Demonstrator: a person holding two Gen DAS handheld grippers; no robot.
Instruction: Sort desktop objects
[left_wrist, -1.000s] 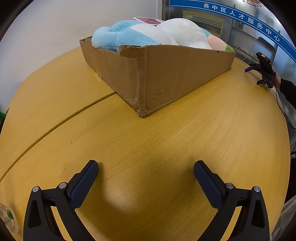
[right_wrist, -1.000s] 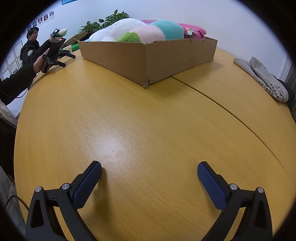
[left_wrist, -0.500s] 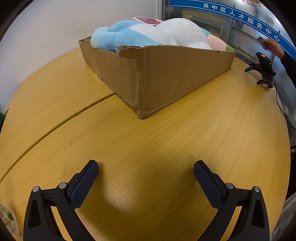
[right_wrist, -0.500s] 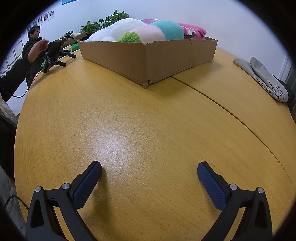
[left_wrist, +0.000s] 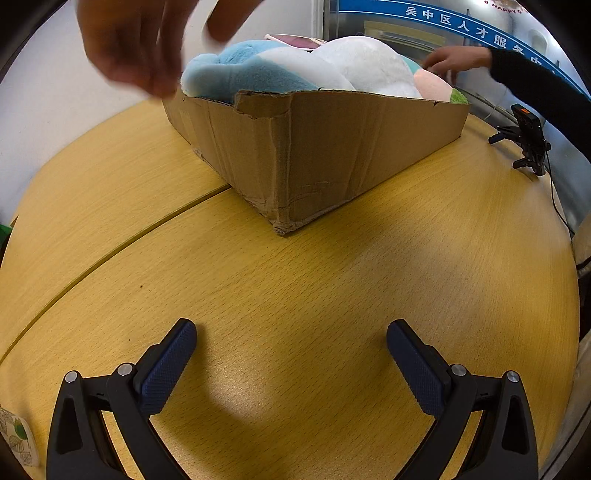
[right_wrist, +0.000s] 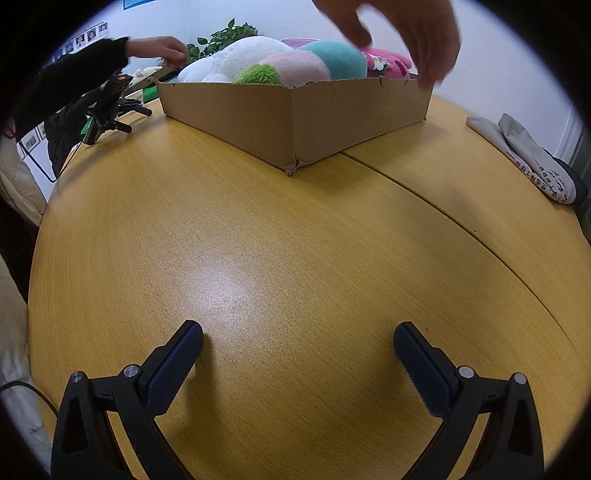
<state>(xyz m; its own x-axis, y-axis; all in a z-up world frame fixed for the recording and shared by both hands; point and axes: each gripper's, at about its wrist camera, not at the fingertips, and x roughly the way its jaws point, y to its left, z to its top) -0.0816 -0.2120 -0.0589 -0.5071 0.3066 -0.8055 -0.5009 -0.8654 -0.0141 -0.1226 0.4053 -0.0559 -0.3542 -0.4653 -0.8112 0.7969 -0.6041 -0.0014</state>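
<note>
A shallow cardboard box (left_wrist: 332, 147) (right_wrist: 295, 118) stands at the far side of the yellow wooden table (left_wrist: 295, 288) (right_wrist: 258, 258), filled with plush toys: a blue one (left_wrist: 251, 74), a white one (left_wrist: 365, 62) (right_wrist: 247, 51), a pink and teal one (right_wrist: 314, 62). My left gripper (left_wrist: 291, 343) rests open near the table's front, well short of the box, with nothing between its fingers. My right gripper (right_wrist: 298, 347) is likewise open and empty. A blurred bare hand (left_wrist: 140, 40) (right_wrist: 406, 33) hovers over the box's near-left corner. Another person's hand (left_wrist: 447, 62) (right_wrist: 162, 50) in a dark sleeve reaches to the box's far end.
A small black camera on a tripod (left_wrist: 528, 136) (right_wrist: 107, 110) stands on the table beside the box. Folded grey cloth (right_wrist: 532, 158) lies at the table's right side. A seam (left_wrist: 110, 254) crosses the tabletop. A potted plant (right_wrist: 221, 35) is behind the box.
A blurred hand has come in over the box close to the cameras. The person in the dark sleeve has moved their hand from the tripod camera to the box's far end. Both grippers stayed still.
</note>
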